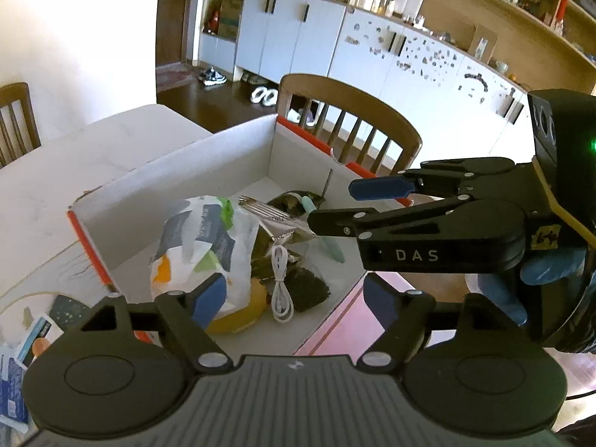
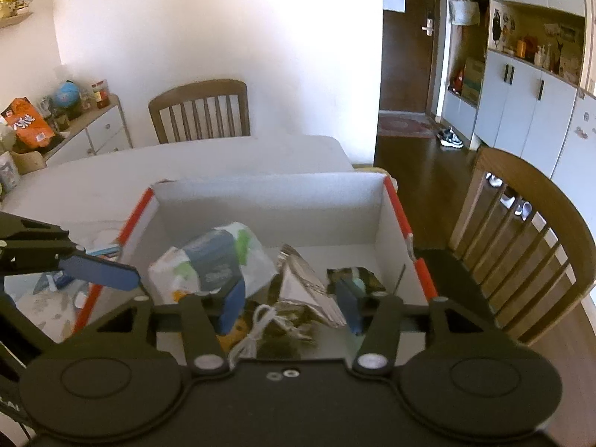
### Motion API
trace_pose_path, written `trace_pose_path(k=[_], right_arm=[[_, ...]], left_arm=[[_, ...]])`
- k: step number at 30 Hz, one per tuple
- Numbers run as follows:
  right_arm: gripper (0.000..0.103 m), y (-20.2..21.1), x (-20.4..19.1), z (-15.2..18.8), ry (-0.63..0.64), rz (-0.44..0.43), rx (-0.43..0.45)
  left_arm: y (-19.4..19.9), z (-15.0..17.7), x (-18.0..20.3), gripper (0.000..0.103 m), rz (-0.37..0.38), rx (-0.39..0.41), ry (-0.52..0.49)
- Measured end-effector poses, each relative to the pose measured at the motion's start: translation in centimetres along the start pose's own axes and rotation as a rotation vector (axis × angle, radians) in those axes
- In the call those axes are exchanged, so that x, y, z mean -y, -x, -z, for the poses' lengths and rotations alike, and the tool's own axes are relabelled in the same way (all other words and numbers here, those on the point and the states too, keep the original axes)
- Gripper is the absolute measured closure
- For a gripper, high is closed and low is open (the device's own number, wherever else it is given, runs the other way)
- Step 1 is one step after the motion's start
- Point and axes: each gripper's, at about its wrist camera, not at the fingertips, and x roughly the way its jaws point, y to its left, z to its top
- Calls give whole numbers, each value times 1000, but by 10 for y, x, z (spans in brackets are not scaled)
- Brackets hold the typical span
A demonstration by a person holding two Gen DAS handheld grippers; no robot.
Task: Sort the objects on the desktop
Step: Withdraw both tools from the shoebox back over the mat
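Both claws hang above the white cardboard box (image 2: 268, 201) with red-edged flaps, which serves as the landmark here. The left gripper (image 1: 294, 298) stands wide, jaws parted, nothing between its pads; the right gripper (image 2: 290, 303) is also parted and empty, reaching in over the box's right wall. Inside the box, toward its left wall, lies a crumpled printed plastic bag (image 1: 201, 238) over a yellow round thing (image 1: 242, 313); beside it in the middle sit a coiled white cable (image 1: 279, 287), a silvery foil packet (image 2: 309, 283) and a dark green packet (image 1: 307, 287), with a pale green pen-like stick (image 1: 329, 240) lying slantwise toward the right wall. More loose packets (image 1: 26, 350) remain on the table left of the box, nearer the left claw, so that hand seems better placed for the next pick.
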Motion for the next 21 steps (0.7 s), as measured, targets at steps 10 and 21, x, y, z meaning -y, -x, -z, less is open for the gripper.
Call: trace_pose_path(k=[10,21], right_arm=[[30,18,-38,3,-13,28,33],[22,30,-100,3,-13,29,75]], left_arm=[[33,28,-11,16,49,42,-22],[80,61,-55,0,43,76,-9]])
